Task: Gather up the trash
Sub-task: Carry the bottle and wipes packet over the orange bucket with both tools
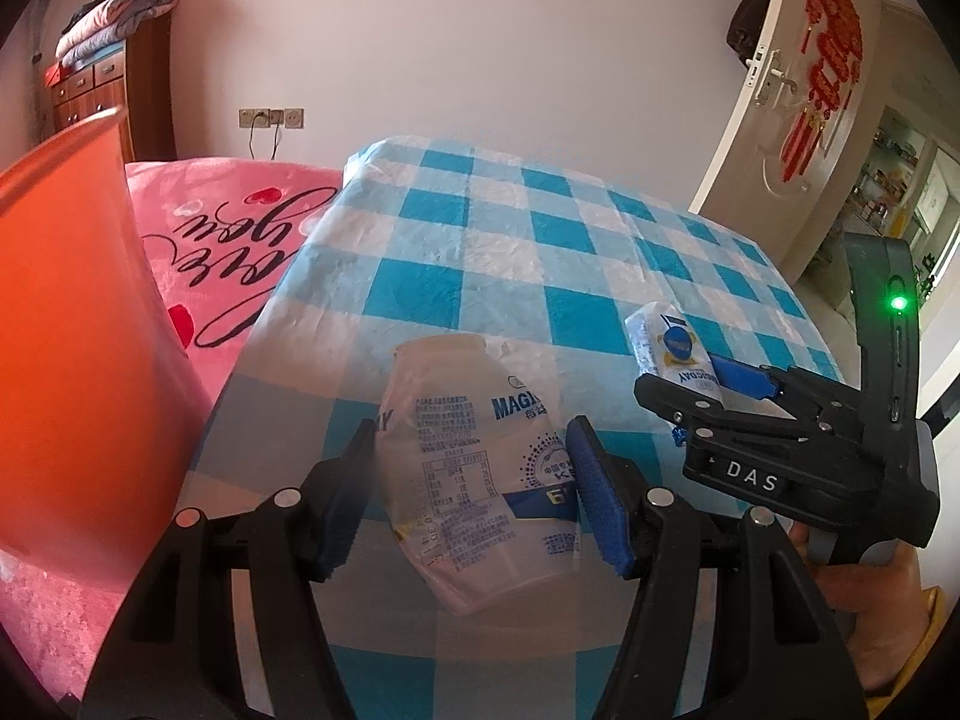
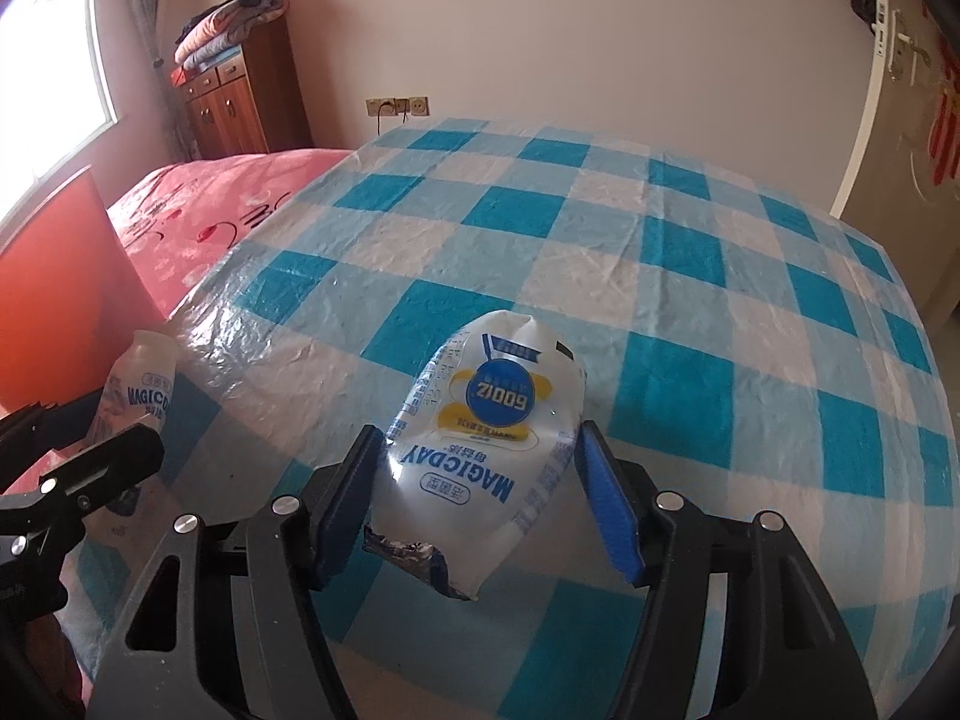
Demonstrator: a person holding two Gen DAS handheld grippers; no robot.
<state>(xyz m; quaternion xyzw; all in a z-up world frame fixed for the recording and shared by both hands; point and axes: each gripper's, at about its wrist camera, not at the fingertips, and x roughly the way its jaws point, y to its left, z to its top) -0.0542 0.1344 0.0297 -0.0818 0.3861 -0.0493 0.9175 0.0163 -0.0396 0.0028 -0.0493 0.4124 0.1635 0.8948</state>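
Observation:
My left gripper (image 1: 474,489) is shut on a white plastic Magicday bottle (image 1: 474,450) and holds it above the near edge of the blue checked table (image 1: 540,228). My right gripper (image 2: 480,495) is shut on a second white Magicday bottle (image 2: 492,438) with torn foil at its near end. In the left wrist view the right gripper (image 1: 690,378) and its bottle (image 1: 666,342) show at the right. In the right wrist view the left gripper's bottle (image 2: 135,384) shows at the far left.
An orange bin (image 1: 66,324) stands at the left beside the table, also in the right wrist view (image 2: 54,294). A pink blanket (image 1: 228,222) covers the bed behind it. A wooden cabinet (image 2: 240,96) and a door (image 1: 798,102) stand at the wall.

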